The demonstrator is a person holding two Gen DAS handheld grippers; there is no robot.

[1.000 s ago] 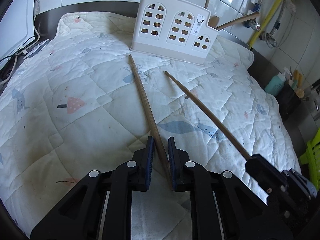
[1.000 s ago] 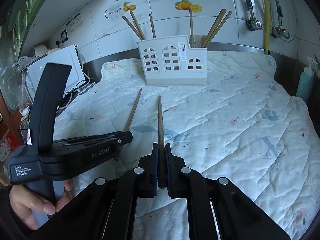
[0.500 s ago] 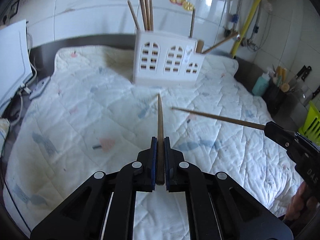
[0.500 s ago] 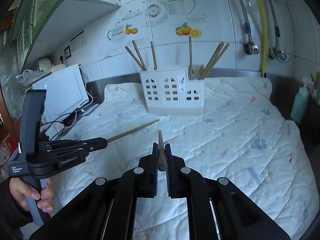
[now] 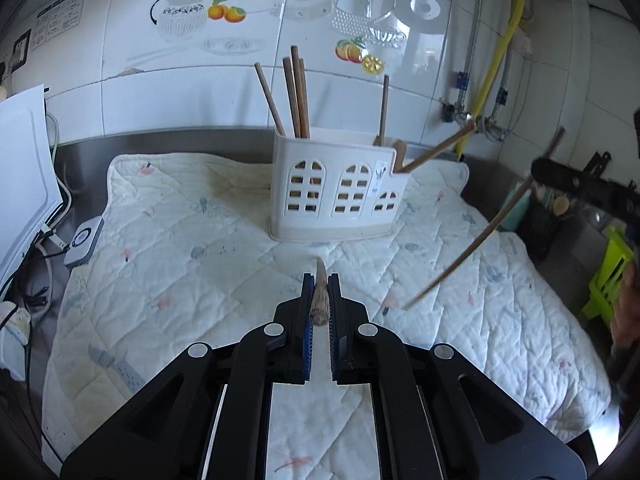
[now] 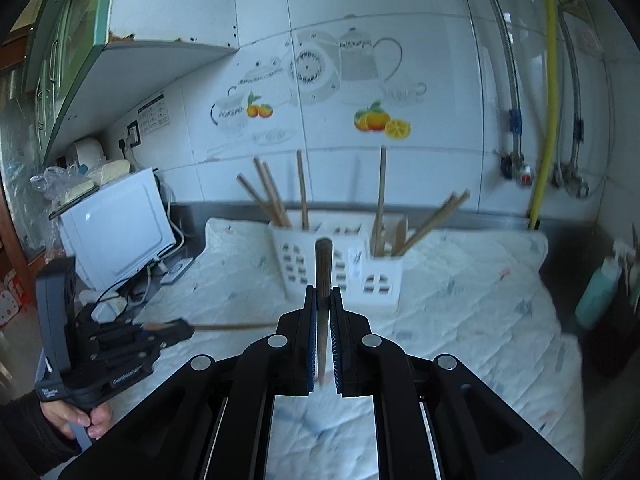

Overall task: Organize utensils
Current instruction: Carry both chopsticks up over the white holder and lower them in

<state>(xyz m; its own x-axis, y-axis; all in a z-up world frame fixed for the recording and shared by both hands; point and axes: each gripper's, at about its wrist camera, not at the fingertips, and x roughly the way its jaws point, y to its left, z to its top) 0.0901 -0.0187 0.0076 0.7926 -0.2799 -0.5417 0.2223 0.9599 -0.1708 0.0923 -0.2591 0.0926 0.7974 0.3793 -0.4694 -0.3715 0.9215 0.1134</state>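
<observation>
A white utensil holder (image 5: pixel 334 192) with arched cut-outs stands at the back of a quilted mat (image 5: pixel 180 264), with several wooden chopsticks (image 5: pixel 294 96) upright in it. My left gripper (image 5: pixel 319 284) is shut on one wooden chopstick (image 5: pixel 319 300), which points away toward the holder, above the mat. My right gripper (image 6: pixel 323 300) is shut on another chopstick (image 6: pixel 323 268), whose thick end sticks up in front of the holder (image 6: pixel 340 268). In the left wrist view that chopstick (image 5: pixel 480 236) slants across the right side, held by the right gripper (image 5: pixel 538 172).
A white appliance (image 6: pixel 116 224) with cables sits left of the mat. A teal bottle (image 6: pixel 596 292) stands at the right. A yellow pipe (image 5: pixel 496 60) and taps run down the tiled wall. A green stool (image 5: pixel 612 268) is at the far right. A hand (image 6: pixel 76 420) grips the left tool.
Both grippers rose from the mat, each lifting its chopstick. The left jaws closed fully on theirs. The holder now sits lower and farther in both views.
</observation>
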